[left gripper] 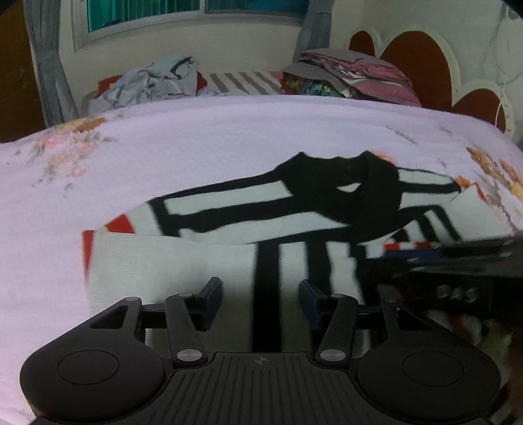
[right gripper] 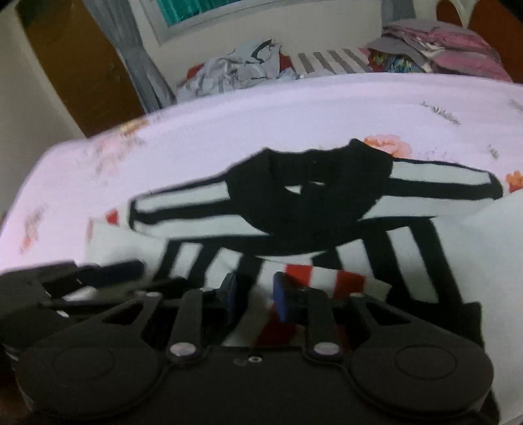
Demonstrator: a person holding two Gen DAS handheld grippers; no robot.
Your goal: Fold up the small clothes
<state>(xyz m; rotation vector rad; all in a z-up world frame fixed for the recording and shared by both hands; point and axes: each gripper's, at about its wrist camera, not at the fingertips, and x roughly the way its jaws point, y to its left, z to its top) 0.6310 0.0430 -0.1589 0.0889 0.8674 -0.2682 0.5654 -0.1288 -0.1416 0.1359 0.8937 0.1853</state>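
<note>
Claws fill the bottom of both frames. In the left wrist view the left claw [left gripper: 261,302] sits at bottom centre, its fingers spread wide with nothing between them, hovering over the near white hem of the sweater [left gripper: 294,222]. At the right edge of that frame the right claw [left gripper: 457,261] shows as a dark blur low over the cloth.

In the right wrist view the right claw [right gripper: 254,296] is at bottom centre, its fingers spread a little with a gap between the blue pads [right gripper: 280,294]; a red-and-white striped cuff [right gripper: 327,278] lies just beyond them, and I cannot tell whether they touch it. The left claw [right gripper: 108,271] appears blurred at the lower left of that frame.

Past the claws, the sweater [right gripper: 294,229] lies spread across the middle of each frame on the bed [left gripper: 196,147], white with black stripes, its black collar toward the top and red patches at the sleeve ends. The bed has a lilac sheet with flower prints.

Farther back, at the upper middle, lies a crumpled pale blue heap of clothes [left gripper: 153,81], and to its right a folded stack of grey and pink clothes [left gripper: 353,72]. A window [left gripper: 196,13] and a grey curtain [left gripper: 49,59] stand at the top left.
</note>
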